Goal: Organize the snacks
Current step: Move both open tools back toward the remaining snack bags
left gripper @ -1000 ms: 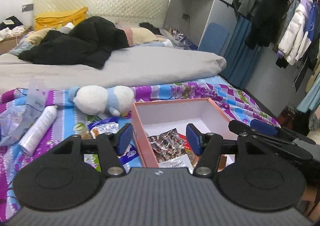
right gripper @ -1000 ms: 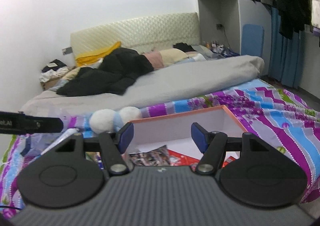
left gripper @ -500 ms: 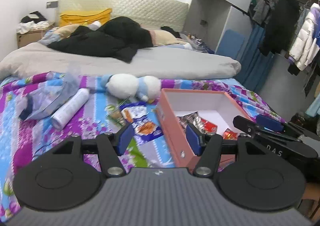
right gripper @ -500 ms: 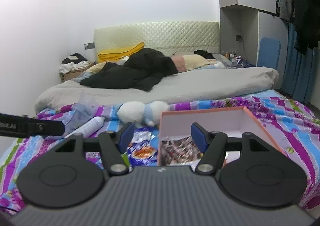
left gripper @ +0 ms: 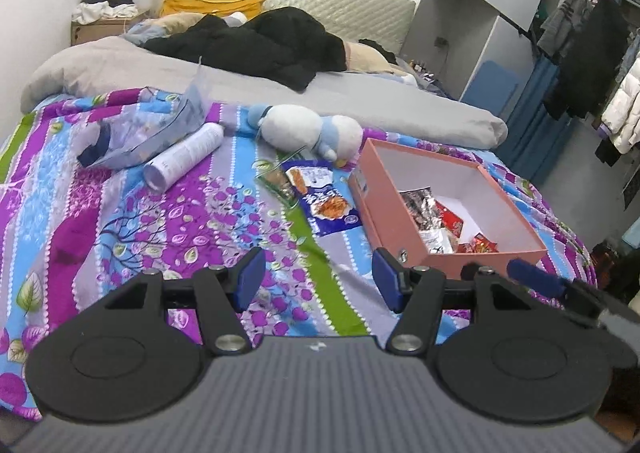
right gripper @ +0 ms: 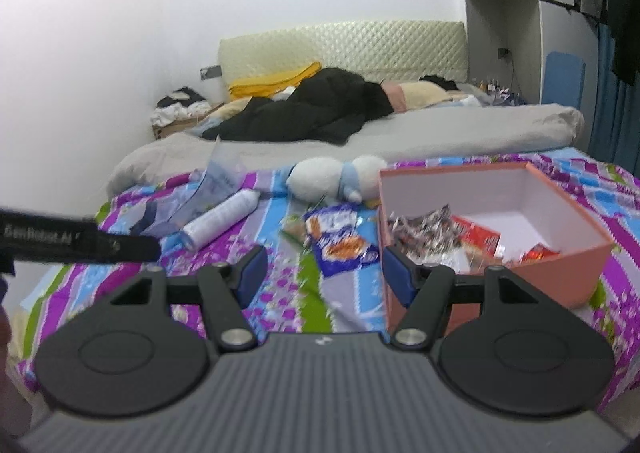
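Both grippers are hanging above the near edge of the bedspread (left gripper: 168, 221), empty: left gripper (left gripper: 319, 285) with jaws standing wide, right gripper (right gripper: 322, 273) likewise wide, nothing between the pads of either.

Items, largest first, each placed against the box:

- Bedspread, purple-and-blue print, lying under everything listed.
- Box (left gripper: 384, 209), pink card, open-topped, white inside, sitting just ahead of the right gripper. Several foil and red packets are already lying inside it.
- Plush toy (left gripper: 308, 131), white and pale blue, lying just behind the box's far left corner.
- Clear pouch (left gripper: 160, 129), crumpled, lying well left of the box.
- White can (left gripper: 184, 161), lying on its side against the pouch, well left of the box.
- Blue packet (left gripper: 324, 201), lying flat just left of the box, not touching it as far as can be seen.
- Green packet (left gripper: 276, 183), smaller, lying at the blue packet's left edge, partly tucked under it.

Handling, judged: both loose packets are looking light, thin and crinkly, probably slippery film with brittle contents. Pinching a sealed end or a raised edge should be working better than squeezing the middle. Each is lying flat on soft fabric, so the pads may be catching cloth too; a shallow approach at the near edge seems safest.
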`<control>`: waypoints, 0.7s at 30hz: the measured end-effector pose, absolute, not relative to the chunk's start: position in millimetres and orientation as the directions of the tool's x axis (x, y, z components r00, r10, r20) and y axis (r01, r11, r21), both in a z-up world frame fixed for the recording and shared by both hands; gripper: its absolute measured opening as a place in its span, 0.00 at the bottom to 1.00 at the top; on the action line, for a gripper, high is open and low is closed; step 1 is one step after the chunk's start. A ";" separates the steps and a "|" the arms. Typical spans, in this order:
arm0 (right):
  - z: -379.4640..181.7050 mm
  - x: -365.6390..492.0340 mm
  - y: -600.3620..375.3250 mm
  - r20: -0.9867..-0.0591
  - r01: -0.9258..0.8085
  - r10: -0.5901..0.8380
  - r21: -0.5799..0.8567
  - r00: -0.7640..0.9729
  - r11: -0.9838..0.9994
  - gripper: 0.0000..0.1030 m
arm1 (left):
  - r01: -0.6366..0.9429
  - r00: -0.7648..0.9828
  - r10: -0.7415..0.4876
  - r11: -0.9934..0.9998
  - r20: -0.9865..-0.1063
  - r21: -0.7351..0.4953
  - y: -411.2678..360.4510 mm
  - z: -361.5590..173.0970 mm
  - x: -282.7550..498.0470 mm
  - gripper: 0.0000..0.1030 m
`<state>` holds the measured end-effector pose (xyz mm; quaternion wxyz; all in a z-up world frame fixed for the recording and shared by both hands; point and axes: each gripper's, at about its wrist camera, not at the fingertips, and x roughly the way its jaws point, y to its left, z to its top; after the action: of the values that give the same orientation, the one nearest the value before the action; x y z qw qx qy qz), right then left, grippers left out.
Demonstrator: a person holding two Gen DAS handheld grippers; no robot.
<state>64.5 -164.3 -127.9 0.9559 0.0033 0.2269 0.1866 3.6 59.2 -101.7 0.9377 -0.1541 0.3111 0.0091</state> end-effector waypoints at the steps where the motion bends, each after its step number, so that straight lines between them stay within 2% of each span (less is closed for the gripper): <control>1: -131.9 60.7 -161.5 -0.439 -0.360 0.362 0.091 0.822 0.928 0.64 | -0.116 0.804 -0.076 0.952 -0.590 -0.282 60.5 -103.3 2.3 0.63; 12: -142.4 62.7 -145.3 -0.461 -0.383 0.382 0.096 0.801 0.919 0.64 | -0.155 0.789 -0.065 0.941 -0.611 -0.301 83.1 -113.8 5.9 0.63; 16: -149.8 67.7 -142.2 -0.469 -0.379 0.371 0.083 0.802 0.922 0.64 | -0.162 0.785 -0.046 0.947 -0.618 -0.276 89.2 -118.6 15.3 0.67; 21: -164.9 73.9 -136.9 -0.496 -0.357 0.332 0.047 0.802 0.933 0.64 | -0.166 0.779 -0.049 0.945 -0.626 -0.281 100.3 -133.5 31.7 0.68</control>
<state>73.9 -136.9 -164.9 0.9490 -0.0245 0.2567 0.1814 31.7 100.3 -133.5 0.9289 -0.1627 0.3313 0.0314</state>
